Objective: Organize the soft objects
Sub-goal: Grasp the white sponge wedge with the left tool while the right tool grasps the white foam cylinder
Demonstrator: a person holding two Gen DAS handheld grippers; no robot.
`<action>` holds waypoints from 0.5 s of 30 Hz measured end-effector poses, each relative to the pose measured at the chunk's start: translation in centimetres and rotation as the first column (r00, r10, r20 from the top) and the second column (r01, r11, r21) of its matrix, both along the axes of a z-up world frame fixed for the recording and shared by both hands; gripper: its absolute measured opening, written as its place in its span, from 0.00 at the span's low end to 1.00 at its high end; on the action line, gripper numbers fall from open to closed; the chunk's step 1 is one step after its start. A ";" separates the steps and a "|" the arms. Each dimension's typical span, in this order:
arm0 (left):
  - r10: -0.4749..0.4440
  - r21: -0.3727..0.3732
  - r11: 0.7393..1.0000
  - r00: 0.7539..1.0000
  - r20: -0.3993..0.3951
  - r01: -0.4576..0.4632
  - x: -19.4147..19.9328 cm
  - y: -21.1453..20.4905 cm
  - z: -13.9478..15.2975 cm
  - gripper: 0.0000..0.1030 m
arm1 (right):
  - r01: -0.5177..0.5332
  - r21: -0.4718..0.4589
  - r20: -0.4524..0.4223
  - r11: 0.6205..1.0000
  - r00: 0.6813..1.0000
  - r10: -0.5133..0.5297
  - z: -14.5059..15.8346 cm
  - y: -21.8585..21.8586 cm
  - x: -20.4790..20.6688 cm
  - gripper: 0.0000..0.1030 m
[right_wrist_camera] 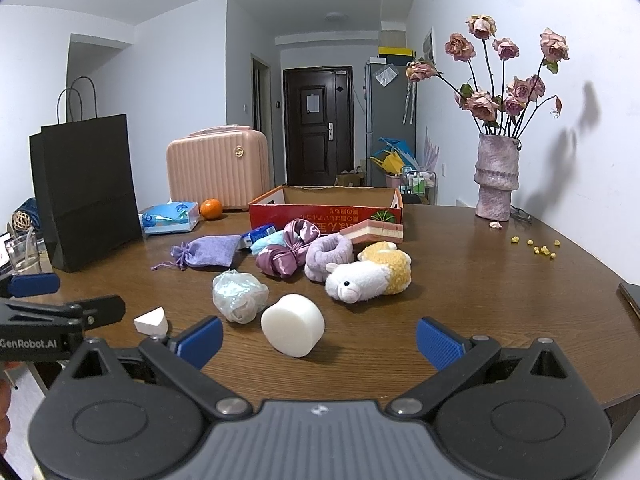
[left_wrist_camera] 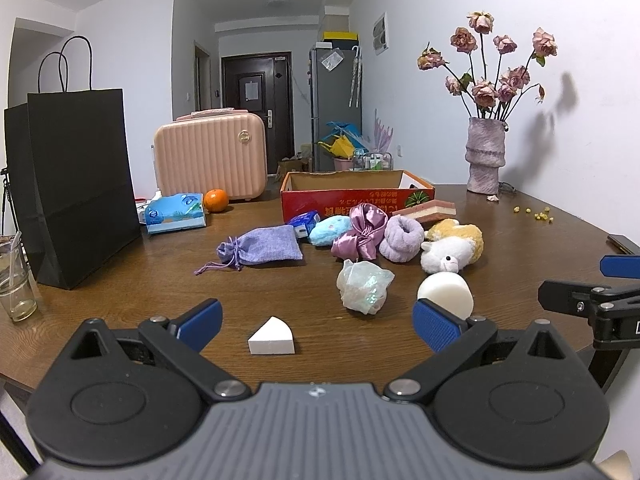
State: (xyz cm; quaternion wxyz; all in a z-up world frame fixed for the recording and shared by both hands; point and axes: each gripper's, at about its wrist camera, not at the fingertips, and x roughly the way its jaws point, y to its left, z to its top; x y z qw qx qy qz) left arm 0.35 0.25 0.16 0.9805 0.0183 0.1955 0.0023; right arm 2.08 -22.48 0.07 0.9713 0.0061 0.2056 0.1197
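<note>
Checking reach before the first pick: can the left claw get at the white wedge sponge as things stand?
Probably yes. The left claw is open, and the white wedge sponge lies alone on bare table just ahead between its fingers, with nothing in the way.

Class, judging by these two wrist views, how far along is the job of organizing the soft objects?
Done: nothing visible; the red box shows no contents from here. In hand: nothing; the left gripper and right gripper are both open. Left: the plush sheep, white sponge cylinder, purple pouch and the others remain on the table.
</note>
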 end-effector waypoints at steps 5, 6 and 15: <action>0.009 0.002 1.000 1.000 -0.009 -0.009 0.6 0.1 -0.5 1.00 | -0.001 -0.003 -0.010 1.000 1.000 0.001 -0.7 0.0 0.7 1.00; 0.011 0.001 1.000 1.000 -0.013 -0.011 0.8 0.1 -0.7 1.00 | -0.002 -0.003 -0.012 1.000 1.000 0.002 -0.8 0.0 0.8 1.00; 0.031 0.005 1.000 0.999 -0.027 -0.031 2.3 0.5 -1.7 1.00 | -0.013 -0.007 -0.019 1.000 1.000 0.013 -1.7 0.3 2.1 1.00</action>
